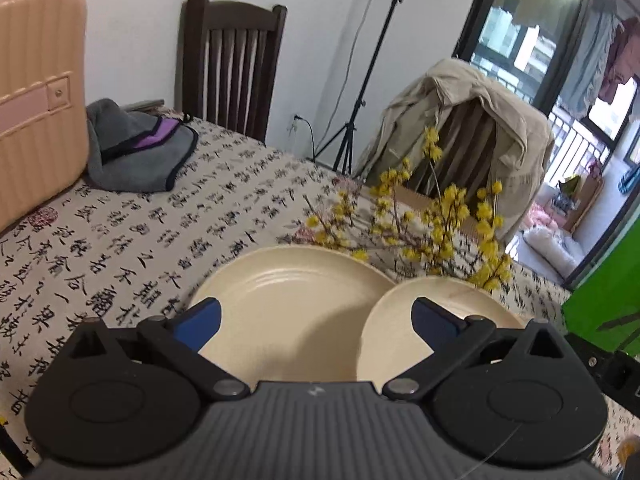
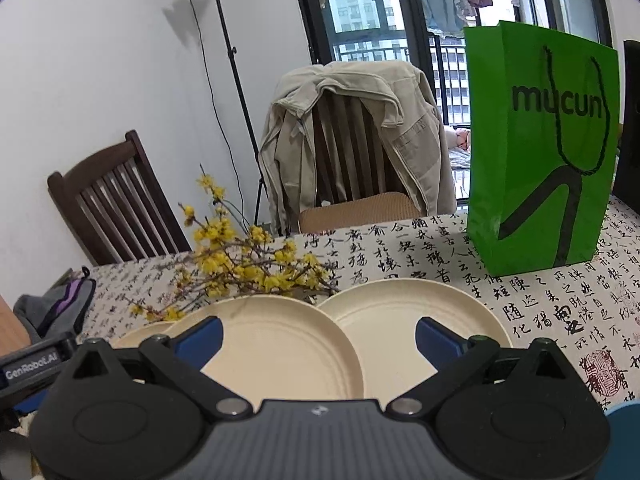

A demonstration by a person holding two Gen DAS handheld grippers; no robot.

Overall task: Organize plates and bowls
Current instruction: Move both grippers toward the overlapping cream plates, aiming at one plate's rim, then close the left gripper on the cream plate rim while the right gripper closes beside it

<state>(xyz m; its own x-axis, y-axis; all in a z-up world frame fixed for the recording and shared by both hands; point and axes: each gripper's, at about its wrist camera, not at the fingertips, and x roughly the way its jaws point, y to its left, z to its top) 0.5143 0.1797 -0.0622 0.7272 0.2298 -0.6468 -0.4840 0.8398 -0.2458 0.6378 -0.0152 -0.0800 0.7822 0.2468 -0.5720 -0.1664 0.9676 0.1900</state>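
1. The left gripper (image 1: 316, 322) stands wide, its blue pads (image 1: 200, 322) gripping nothing, poised over a large round cream plate (image 1: 280, 312) with faint concentric ridges.
2. The right gripper (image 2: 318, 338) is likewise spread wide and empty above two more round cream plates (image 2: 276, 344), the left one's rim overlapping its neighbour (image 2: 400, 320).
3. All the plates are empty, matte and shallow, and rest on the calligraphy-printed tablecloth (image 2: 440, 256).
4. A spray of yellow-blossomed twigs (image 2: 248, 264) lies just behind the plates.
5. Farther back stands an upright glossy green paper bag (image 2: 540, 152); its contents are hidden.
6. A beige jacket (image 2: 352, 128) drapes a dark wooden chair beyond the table.
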